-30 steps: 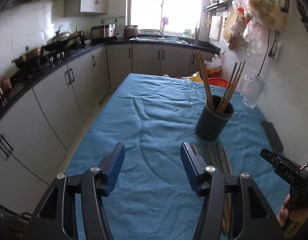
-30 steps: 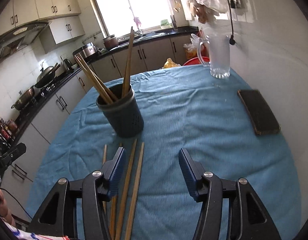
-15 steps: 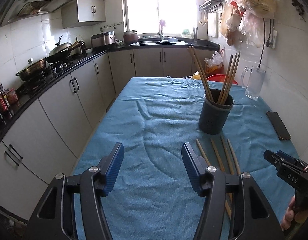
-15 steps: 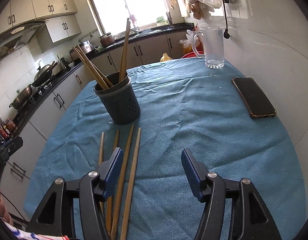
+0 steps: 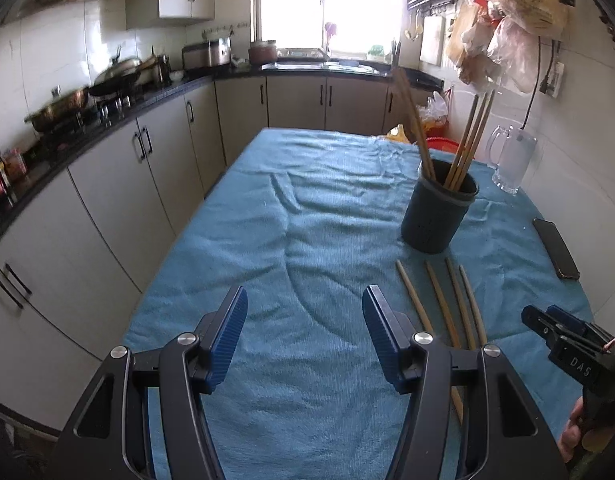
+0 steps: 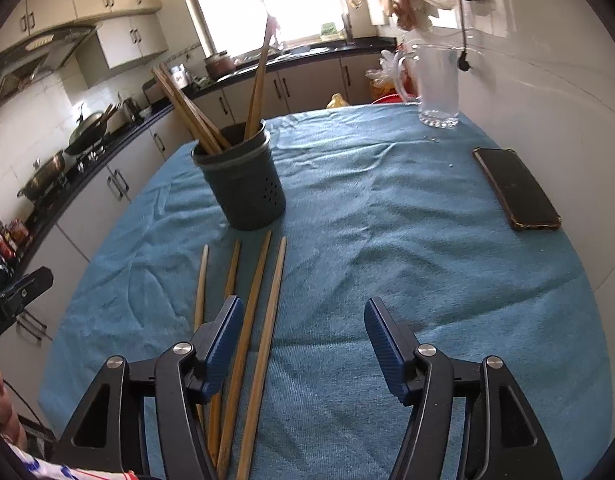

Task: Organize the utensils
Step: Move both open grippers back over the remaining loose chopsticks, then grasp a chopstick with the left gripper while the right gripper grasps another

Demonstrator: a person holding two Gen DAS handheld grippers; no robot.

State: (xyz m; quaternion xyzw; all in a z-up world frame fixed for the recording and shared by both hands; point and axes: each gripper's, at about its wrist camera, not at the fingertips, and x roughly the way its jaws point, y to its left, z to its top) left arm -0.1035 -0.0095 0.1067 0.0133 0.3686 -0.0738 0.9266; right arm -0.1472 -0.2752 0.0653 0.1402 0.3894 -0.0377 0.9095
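Note:
A dark round utensil holder [image 5: 438, 216] [image 6: 243, 184] stands upright on the blue cloth with several wooden chopsticks [image 5: 469, 144] [image 6: 255, 88] leaning in it. Several loose wooden chopsticks [image 5: 443, 304] [image 6: 263, 308] lie side by side on the cloth in front of it. My left gripper [image 5: 303, 332] is open and empty over bare cloth, left of the loose chopsticks. My right gripper [image 6: 303, 336] is open and empty, its left finger [image 6: 223, 340] over the near ends of the loose chopsticks. The right gripper also shows in the left wrist view [image 5: 567, 344].
A blue cloth [image 5: 307, 216] [image 6: 387, 240] covers the table. A black phone [image 5: 555, 248] [image 6: 515, 188] lies at the right edge. A glass mug [image 5: 511, 160] [image 6: 435, 84] stands at the back right. Kitchen cabinets and a stove run along the left.
Both grippers have drawn back and risen a little from the holder, so more of the loose chopsticks shows. Both stay open and empty.

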